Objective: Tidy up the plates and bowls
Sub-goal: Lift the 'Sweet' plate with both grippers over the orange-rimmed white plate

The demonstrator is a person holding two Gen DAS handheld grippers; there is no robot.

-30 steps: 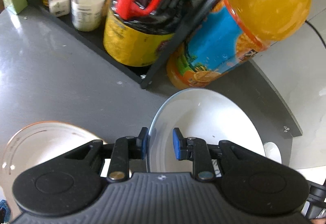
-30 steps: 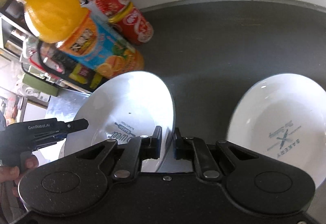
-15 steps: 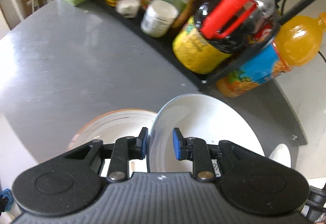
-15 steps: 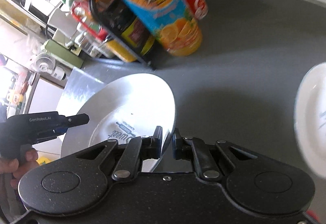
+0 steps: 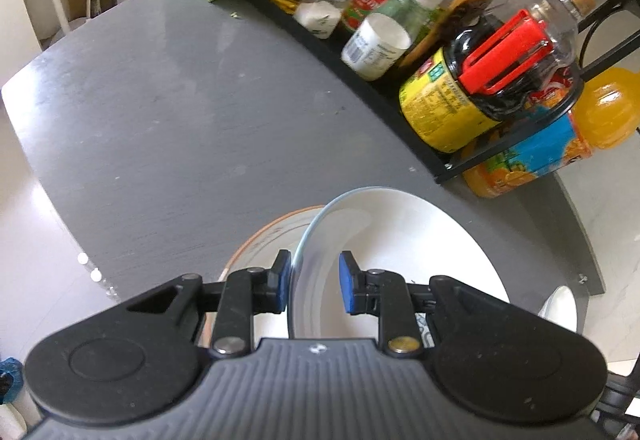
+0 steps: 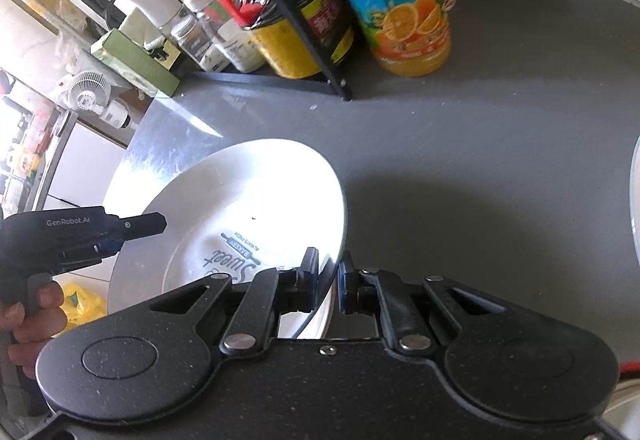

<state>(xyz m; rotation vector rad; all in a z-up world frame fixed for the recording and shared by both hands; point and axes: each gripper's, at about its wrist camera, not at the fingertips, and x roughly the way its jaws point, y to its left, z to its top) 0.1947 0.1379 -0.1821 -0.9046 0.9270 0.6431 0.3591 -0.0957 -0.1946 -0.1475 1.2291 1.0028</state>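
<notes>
Both grippers hold one white plate (image 6: pixel 256 200): right gripper (image 6: pixel 328 280) pinches its 5 o'clock rim; left gripper (image 5: pixel 312 282) straddles the rim, contact unclear. Glazed ceramic looks stiff, slippery, breakable; rim holds suit.

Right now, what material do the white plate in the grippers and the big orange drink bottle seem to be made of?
The white plate looks like glazed ceramic or porcelain: glossy glare, a thin hard rim and a printed bakery logo. Melamine cannot be excluded. The orange drink bottle seems clear plastic, since the juice shows through it, with a glossy printed label wrapped around.
</notes>
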